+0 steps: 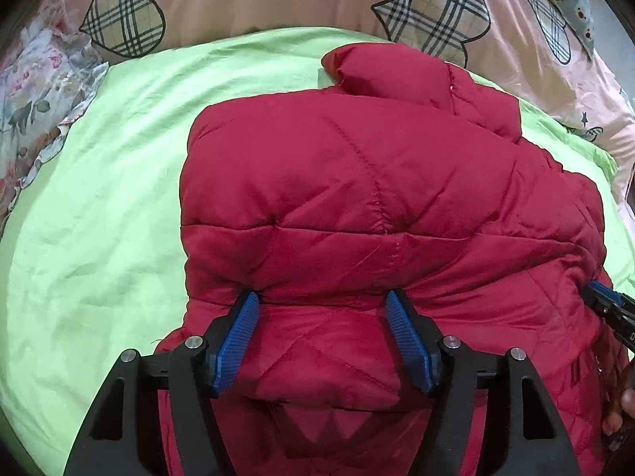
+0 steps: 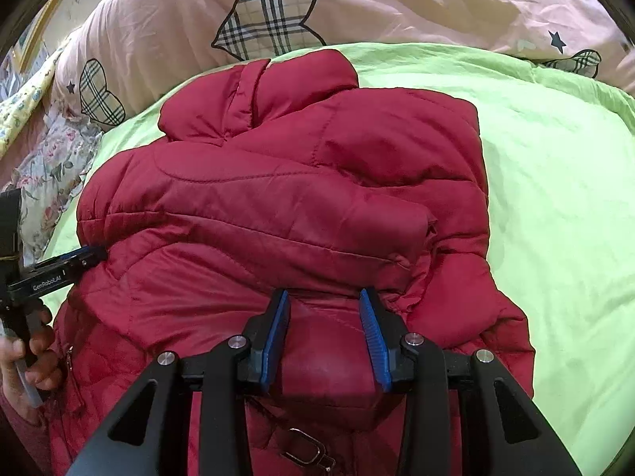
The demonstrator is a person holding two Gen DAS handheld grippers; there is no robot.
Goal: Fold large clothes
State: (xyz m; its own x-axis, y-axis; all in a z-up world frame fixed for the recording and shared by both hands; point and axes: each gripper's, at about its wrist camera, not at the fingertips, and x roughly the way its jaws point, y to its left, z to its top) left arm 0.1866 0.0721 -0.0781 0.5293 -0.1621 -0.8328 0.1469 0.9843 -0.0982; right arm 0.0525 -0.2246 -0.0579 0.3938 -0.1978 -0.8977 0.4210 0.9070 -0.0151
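A red quilted puffer jacket (image 1: 357, 182) lies folded on a light green sheet (image 1: 99, 206); its collar (image 1: 381, 75) points away from me. My left gripper (image 1: 320, 297) stands open over the jacket's near edge, a loose fold lying between its blue pads without being pressed. In the right wrist view the same jacket (image 2: 285, 198) fills the middle. My right gripper (image 2: 325, 293) is shut on a puffed lump of the jacket's near edge, which bulges up between the pads. The two grippers sit side by side on the jacket, each showing at the edge of the other's view.
A pink quilt with plaid hearts (image 2: 357, 4) is bunched along the far side of the green sheet (image 2: 555, 198). Floral bedding (image 1: 31, 91) lies at the far left. A metal zip pull (image 2: 305, 452) shows by the near hem. A hand (image 2: 35, 357) holds the left gripper.
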